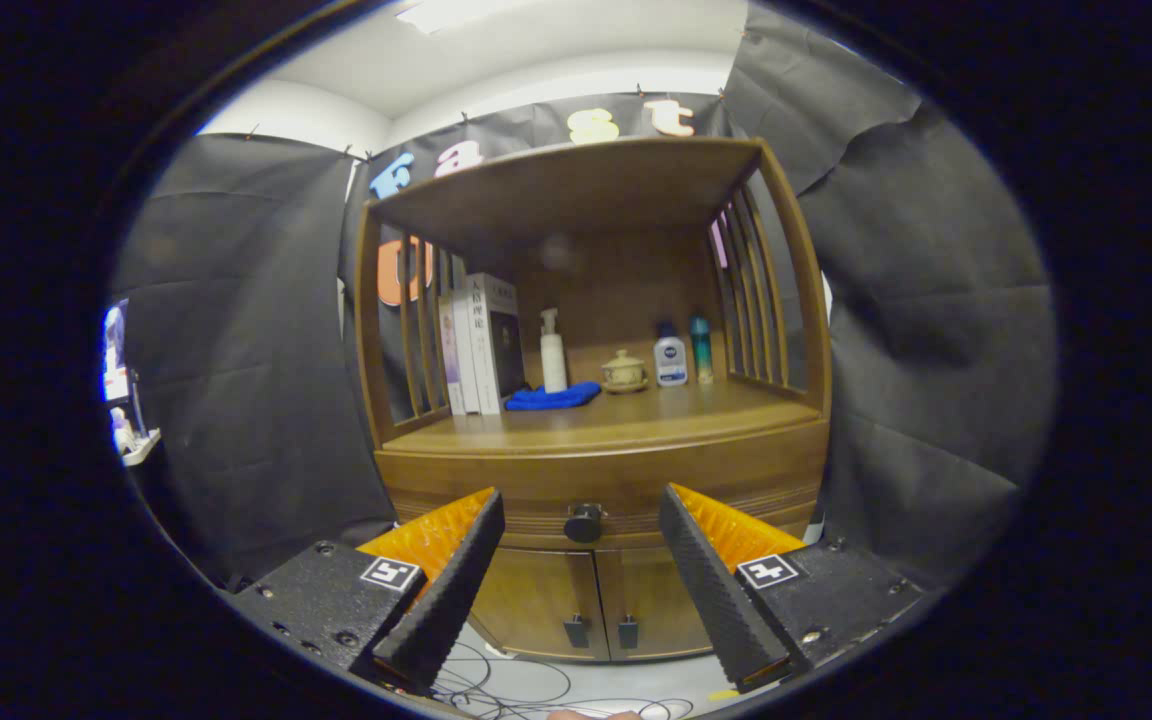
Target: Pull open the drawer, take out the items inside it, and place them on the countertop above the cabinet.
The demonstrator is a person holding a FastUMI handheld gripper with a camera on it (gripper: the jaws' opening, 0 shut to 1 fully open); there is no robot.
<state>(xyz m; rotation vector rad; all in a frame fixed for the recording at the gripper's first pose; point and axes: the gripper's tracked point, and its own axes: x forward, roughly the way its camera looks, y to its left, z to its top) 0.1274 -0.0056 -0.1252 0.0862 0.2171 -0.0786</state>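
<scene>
The claw point(581, 505) is spread wide, empty, short of the closed drawer's dark knob point(583, 523), which sits between its fingers.

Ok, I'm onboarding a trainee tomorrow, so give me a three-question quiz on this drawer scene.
1. True or false: the drawer is already pulled open.
2. The tool is: A) open, B) shut on the knob.
3. What lies beside the books on the countertop?

Key: 1 false, it is shut. 2 A, its fingers stand apart, short of the knob, which shows between them. 3 a blue cloth.
</scene>
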